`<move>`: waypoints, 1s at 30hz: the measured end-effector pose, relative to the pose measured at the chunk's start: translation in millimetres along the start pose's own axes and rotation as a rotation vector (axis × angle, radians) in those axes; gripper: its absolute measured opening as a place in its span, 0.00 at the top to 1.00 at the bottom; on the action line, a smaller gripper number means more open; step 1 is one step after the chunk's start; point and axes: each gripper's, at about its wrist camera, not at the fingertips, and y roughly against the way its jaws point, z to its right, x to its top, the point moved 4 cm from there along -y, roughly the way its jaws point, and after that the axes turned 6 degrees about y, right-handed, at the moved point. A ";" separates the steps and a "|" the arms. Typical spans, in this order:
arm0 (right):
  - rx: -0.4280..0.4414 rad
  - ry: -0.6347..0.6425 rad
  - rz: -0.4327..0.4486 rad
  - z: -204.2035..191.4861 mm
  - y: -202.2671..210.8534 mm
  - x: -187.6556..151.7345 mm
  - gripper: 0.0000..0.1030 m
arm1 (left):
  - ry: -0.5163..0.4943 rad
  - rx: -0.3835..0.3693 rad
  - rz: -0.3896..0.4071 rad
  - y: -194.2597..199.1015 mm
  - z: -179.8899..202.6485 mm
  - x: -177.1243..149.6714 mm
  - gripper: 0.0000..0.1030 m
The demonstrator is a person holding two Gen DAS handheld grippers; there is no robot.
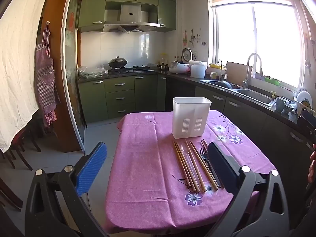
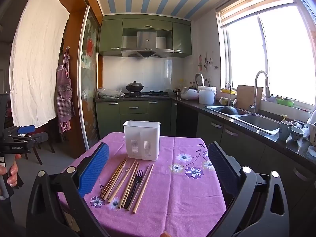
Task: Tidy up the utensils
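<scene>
A white slotted utensil holder [image 1: 191, 117] [image 2: 142, 142] stands upright at the far end of a table with a pink flowered cloth [image 1: 142, 158] [image 2: 177, 193]. In front of it lie several wooden chopsticks [image 1: 187, 167] [image 2: 118, 179], a clear plastic spoon [image 1: 185, 151] and a black fork [image 1: 204, 154] [image 2: 136, 183], side by side. My left gripper [image 1: 158, 164] is open and empty, held above the table's near end. My right gripper [image 2: 158, 169] is open and empty, above the utensils. The left gripper also shows at the left edge of the right wrist view [image 2: 21, 136].
Green kitchen cabinets and a stove with a wok [image 1: 117, 61] stand behind the table. A counter with a double sink [image 1: 243, 90], tap, cups and a white bucket runs along the right. Dark chairs [image 1: 19, 150] and a hanging apron are at the left.
</scene>
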 end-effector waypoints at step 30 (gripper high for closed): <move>-0.003 0.003 -0.016 1.5 -5.6 -7.1 0.04 | -0.003 -0.003 -0.015 -1.0 -0.5 -2.8 0.06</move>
